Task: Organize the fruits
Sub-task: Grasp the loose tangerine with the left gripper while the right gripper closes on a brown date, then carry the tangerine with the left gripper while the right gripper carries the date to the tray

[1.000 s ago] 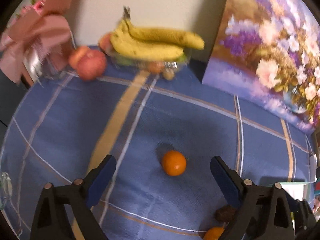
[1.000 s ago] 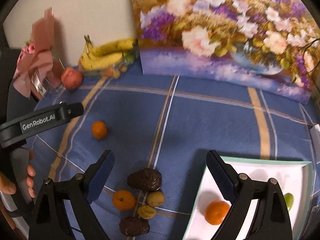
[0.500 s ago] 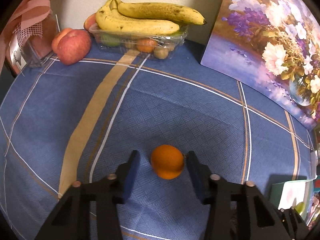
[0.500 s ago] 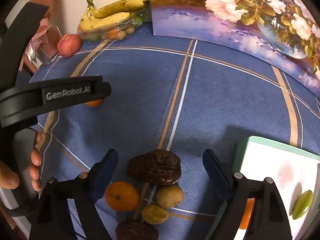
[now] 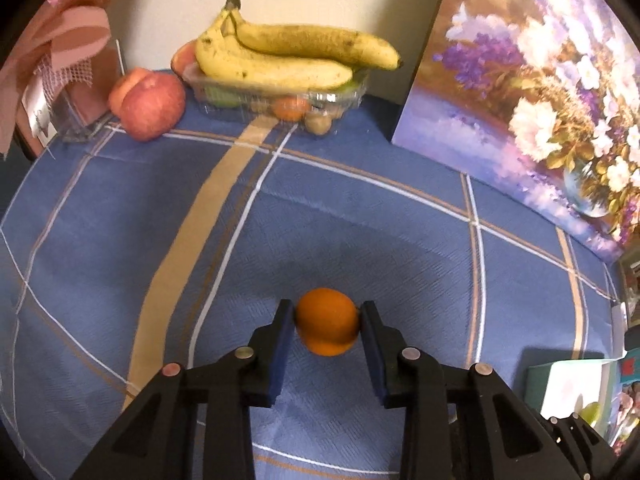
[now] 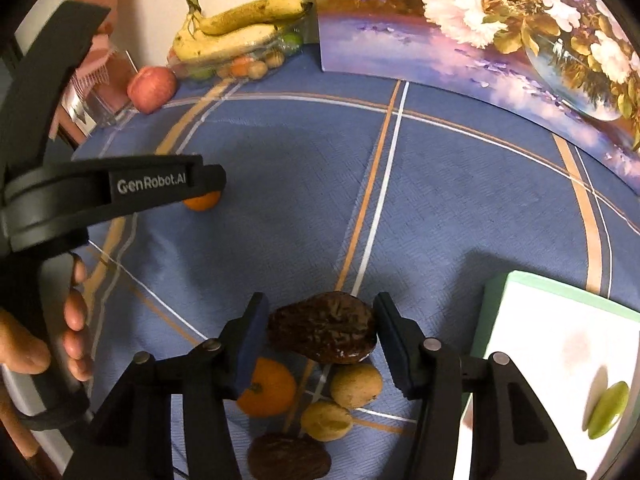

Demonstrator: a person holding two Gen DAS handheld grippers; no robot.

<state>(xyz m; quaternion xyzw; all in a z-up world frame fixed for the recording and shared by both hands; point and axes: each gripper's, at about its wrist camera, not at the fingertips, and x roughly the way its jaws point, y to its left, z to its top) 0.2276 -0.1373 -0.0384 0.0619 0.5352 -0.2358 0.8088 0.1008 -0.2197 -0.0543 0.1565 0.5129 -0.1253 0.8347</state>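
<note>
Left gripper (image 5: 326, 316) sits low-centre w/ jaws closing on a small orange (image 5: 327, 321), both blue pads (image 5: 282, 344) right at its sides, fruit resting on the blue plaid tablecloth (image 5: 360, 208). At the back by the wall: a clear plastic tray (image 5: 276, 98) w/ a banana bunch (image 5: 288, 56) on top and small fruits inside, a red apple (image 5: 150, 104) just left of it, pink ribbon wrapping (image 5: 60, 52) far left. Flower painting (image 5: 540, 92) leans along the right side; a white tray w/ green edge (image 5: 560, 384) shows at bottom right, partly hidden by the gripper body.
</note>
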